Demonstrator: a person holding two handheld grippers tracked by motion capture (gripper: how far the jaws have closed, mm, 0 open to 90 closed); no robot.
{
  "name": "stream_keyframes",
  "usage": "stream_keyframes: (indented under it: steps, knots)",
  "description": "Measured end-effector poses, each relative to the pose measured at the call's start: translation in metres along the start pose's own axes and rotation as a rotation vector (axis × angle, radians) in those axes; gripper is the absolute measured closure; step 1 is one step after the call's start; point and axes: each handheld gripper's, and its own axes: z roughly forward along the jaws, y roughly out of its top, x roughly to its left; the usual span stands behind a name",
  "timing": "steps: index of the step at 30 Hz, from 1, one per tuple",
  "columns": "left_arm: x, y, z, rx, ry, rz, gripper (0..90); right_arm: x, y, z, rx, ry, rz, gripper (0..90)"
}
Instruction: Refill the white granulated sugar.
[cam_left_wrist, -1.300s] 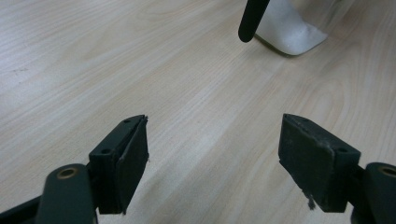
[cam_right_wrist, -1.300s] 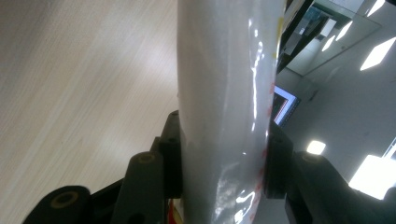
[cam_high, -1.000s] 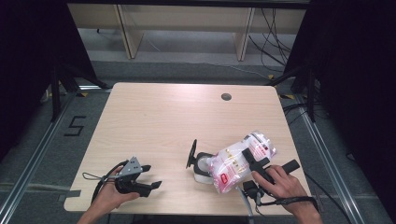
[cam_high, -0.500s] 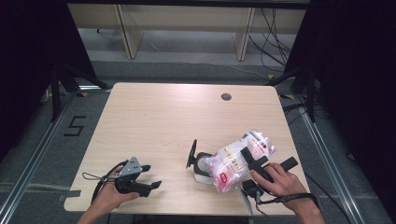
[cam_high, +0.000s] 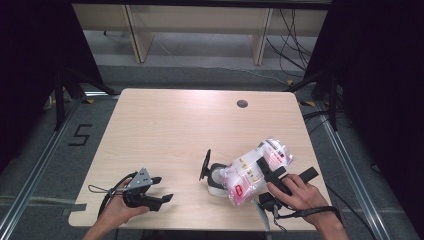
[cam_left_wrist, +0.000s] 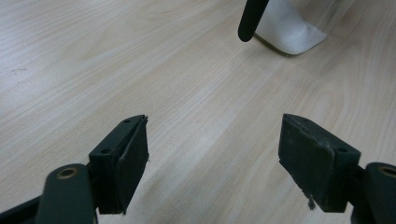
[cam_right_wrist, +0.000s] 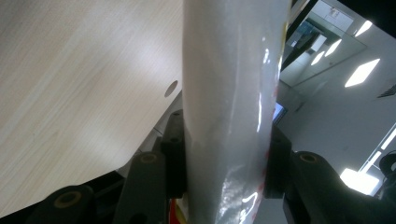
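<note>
Kept the left gripper (cam_high: 165, 188) idle at the near left of the table (cam_high: 175, 125), low over the wood and clear of the work. Jaws spread wide, nothing between them, pointed right toward the white container (cam_high: 216, 181), perhaps ready to steady it; not touching it.

Gripped the plastic bag (cam_high: 250, 172) with the right gripper (cam_right_wrist: 226, 154) at the near right, pads pressed into both flanks so that the film bulged above and below the pinch. Seized it toward its far, upper end and laid it over at a slant, lower end down against the container's mouth. Judged to be a tilt for emptying the bag's contents into the container; no flow discernible.

Left the container upright just left of the bag, touching it, black lid (cam_high: 205, 165) swung up and away on the left side, apparently to keep the mouth free.

Farther off, bare tabletop up to the small round hole (cam_high: 242, 104) near the far edge.

Compared with a second earlier: no visible shift. Same slant of the bag, same pinch, same idle, spread left tool, same spot for the container.
</note>
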Motion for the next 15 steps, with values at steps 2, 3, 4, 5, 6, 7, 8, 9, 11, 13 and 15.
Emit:
stream_keyframes:
  steps: [2, 3, 4, 5, 6, 7, 8, 9, 11, 13, 15]
  knots:
    - [0.0005, 0.0001, -0.0001, 0.005, 0.000, 0.003, 24.1, -0.0004, -0.0004, -0.0007, -0.001, 0.000, -0.001, 63.2]
    - [0.0007, -0.0002, 0.0000, 0.005, 0.003, 0.004, 24.1, -0.0012, -0.0007, -0.0009, -0.003, 0.006, 0.001, 63.2]
    - [0.0006, 0.0000, 0.0000, 0.006, 0.004, 0.004, 24.1, -0.0015, -0.0010, -0.0014, -0.003, -0.003, -0.002, 63.3]
    - [0.0005, 0.0001, -0.0001, 0.007, 0.003, 0.005, 24.1, -0.0016, -0.0010, -0.0016, -0.001, -0.004, -0.002, 63.2]
    - [0.0003, 0.0000, 0.0001, 0.007, 0.002, 0.002, 24.2, -0.0016, -0.0010, -0.0014, -0.001, -0.006, 0.002, 63.3]
    - [0.0001, 0.0000, 0.0003, 0.005, 0.004, 0.000, 24.1, -0.0019, -0.0011, -0.0012, 0.000, -0.005, 0.003, 63.3]
    - [0.0003, 0.0000, 0.0003, 0.006, 0.003, 0.004, 24.1, -0.0023, -0.0012, -0.0010, 0.001, -0.003, -0.002, 63.3]
    - [0.0002, -0.0001, 0.0004, 0.007, 0.003, 0.003, 24.1, -0.0028, -0.0013, -0.0001, -0.003, -0.006, -0.006, 63.3]
    - [0.0001, -0.0003, 0.0004, 0.003, 0.004, 0.005, 24.1, -0.0023, -0.0013, 0.0010, -0.001, -0.009, 0.003, 63.4]
    - [0.0003, -0.0001, 0.0002, 0.001, 0.006, 0.004, 24.1, -0.0028, -0.0012, 0.0018, 0.000, -0.006, 0.004, 63.4]
    - [0.0006, 0.0000, -0.0001, 0.008, 0.004, 0.005, 24.1, -0.0030, -0.0011, 0.0024, -0.002, -0.006, 0.002, 63.4]
